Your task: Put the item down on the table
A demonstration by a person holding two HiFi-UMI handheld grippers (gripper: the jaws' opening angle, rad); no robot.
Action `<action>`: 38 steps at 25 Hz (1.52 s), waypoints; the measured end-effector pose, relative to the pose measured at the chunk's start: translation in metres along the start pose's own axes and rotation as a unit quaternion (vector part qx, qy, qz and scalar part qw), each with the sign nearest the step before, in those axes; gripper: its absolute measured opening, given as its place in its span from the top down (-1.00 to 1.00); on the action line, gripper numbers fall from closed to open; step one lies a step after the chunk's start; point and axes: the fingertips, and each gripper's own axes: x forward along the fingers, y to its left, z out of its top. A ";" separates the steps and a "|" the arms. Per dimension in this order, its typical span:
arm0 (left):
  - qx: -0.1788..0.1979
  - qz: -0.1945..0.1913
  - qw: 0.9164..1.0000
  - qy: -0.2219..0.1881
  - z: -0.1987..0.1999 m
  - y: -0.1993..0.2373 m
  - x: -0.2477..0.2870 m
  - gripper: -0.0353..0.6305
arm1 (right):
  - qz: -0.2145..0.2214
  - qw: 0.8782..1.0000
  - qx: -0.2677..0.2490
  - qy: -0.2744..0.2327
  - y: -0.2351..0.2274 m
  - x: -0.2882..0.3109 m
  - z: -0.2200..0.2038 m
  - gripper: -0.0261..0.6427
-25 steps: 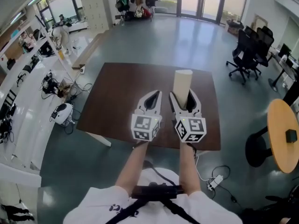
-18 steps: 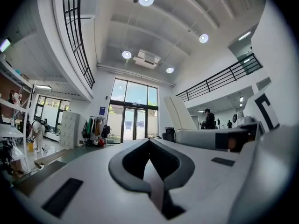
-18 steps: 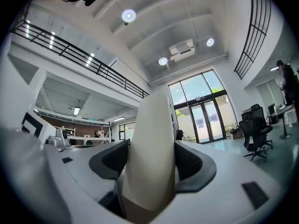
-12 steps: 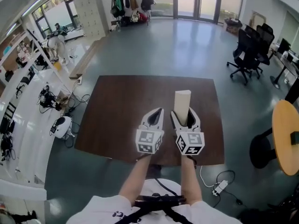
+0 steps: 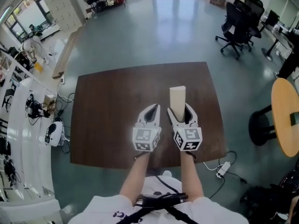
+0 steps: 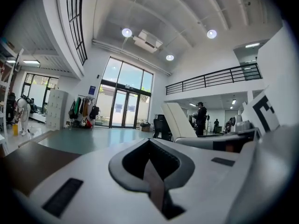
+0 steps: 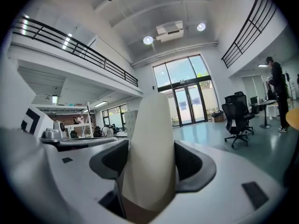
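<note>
Our R gripper (image 5: 180, 113) pinches the cream item (image 5: 177, 96) w/ both jaws, over the brown table (image 5: 107, 106). Our L gripper (image 5: 152, 110) is pressed together, nothing in it.

No lettering, label or number is legible here — nothing readable.

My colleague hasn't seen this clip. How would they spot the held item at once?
Over the near side of the dark brown table, two white grippers sit side by side. The item is the long, plain cream piece clamped in the right gripper and reaching past its jaws; the left gripper beside it is shut on nothing.
</note>
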 end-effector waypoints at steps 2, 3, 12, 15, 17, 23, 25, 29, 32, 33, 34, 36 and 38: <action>-0.003 -0.011 1.000 0.011 -0.011 -0.001 0.014 0.86 | -0.014 1.000 0.007 0.016 -0.015 0.008 -0.014 -0.02; -0.006 -0.017 1.000 0.016 -0.015 -0.001 0.020 0.86 | -0.021 0.999 0.009 0.023 -0.021 0.012 -0.021 -0.02; -0.019 -0.060 0.997 0.050 -0.049 -0.014 0.075 0.86 | -0.071 0.994 0.018 0.076 -0.082 0.030 -0.066 -0.02; -0.021 -0.072 0.995 0.068 -0.061 -0.020 0.091 0.86 | -0.079 0.992 0.020 0.098 -0.099 0.034 -0.083 -0.02; -0.024 -0.080 0.994 0.074 -0.072 -0.023 0.100 0.86 | -0.083 0.989 0.021 0.117 -0.112 0.036 -0.098 -0.02; -0.029 -0.092 0.991 0.088 -0.092 -0.029 0.113 0.86 | -0.096 0.977 0.022 0.190 -0.148 0.030 -0.160 -0.02; -0.025 -0.104 0.990 0.094 -0.103 -0.037 0.117 0.86 | -0.102 0.972 0.027 0.208 -0.164 0.023 -0.181 -0.02; -0.034 -0.115 0.986 0.113 -0.126 -0.047 0.126 0.86 | -0.108 0.963 0.037 0.244 -0.185 0.011 -0.217 -0.02; -0.038 -0.123 0.984 0.122 -0.136 -0.050 0.130 0.86 | -0.107 0.955 0.040 0.273 -0.191 0.008 -0.240 -0.02; -0.039 -0.126 0.983 0.125 -0.139 -0.052 0.131 0.86 | -0.107 0.953 0.042 0.281 -0.193 0.007 -0.247 -0.02; -0.041 -0.128 0.982 0.129 -0.142 -0.055 0.131 0.86 | -0.108 0.950 0.043 0.289 -0.196 0.005 -0.254 -0.02; -0.043 -0.133 0.981 0.135 -0.148 -0.060 0.133 0.86 | -0.110 0.947 0.046 0.300 -0.202 0.002 -0.266 -0.02; -0.044 -0.136 0.980 0.138 -0.152 -0.062 0.134 0.86 | -0.111 0.944 0.043 0.308 -0.207 0.001 -0.275 -0.02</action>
